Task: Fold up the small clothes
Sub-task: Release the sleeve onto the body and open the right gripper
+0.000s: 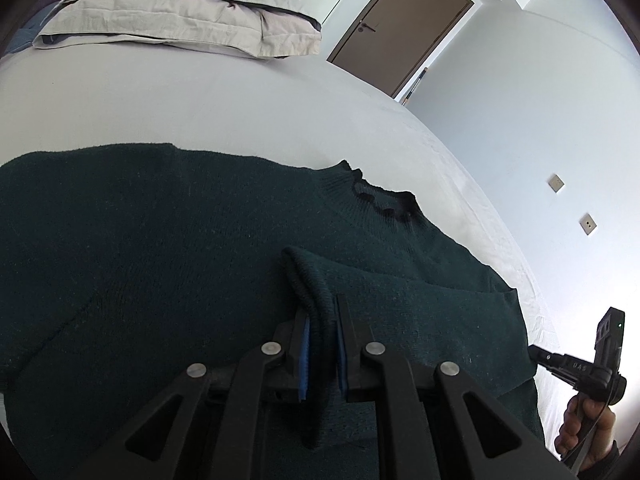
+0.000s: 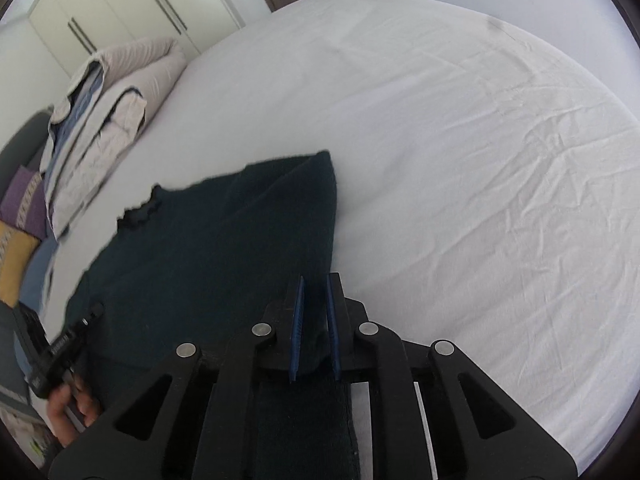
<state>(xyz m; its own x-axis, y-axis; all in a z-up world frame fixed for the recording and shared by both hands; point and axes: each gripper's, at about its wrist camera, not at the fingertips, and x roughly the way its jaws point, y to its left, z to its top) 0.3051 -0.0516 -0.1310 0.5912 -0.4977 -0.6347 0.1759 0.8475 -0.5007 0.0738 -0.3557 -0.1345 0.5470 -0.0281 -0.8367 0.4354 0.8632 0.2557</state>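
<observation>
Left tongs [image 1: 322, 334] nearly closed, blue pads pinching ribbed cuff [image 1: 306, 280] of dark green sweater [image 1: 140, 248]. Right tongs [image 2: 315, 316] likewise clamped on sweater fabric along its edge. Sweater lies spread on white bed [image 2: 460, 140], collar [image 1: 384, 200] toward far side, sleeve folded over body. Folded bedding [image 1: 180, 16] stacked at bed's far end.

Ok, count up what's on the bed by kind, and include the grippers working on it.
Dark green sweater: 1
Folded bedding stack: 1
Grippers, left gripper and right gripper, each shut on the sweater: 2
Total: 4
</observation>
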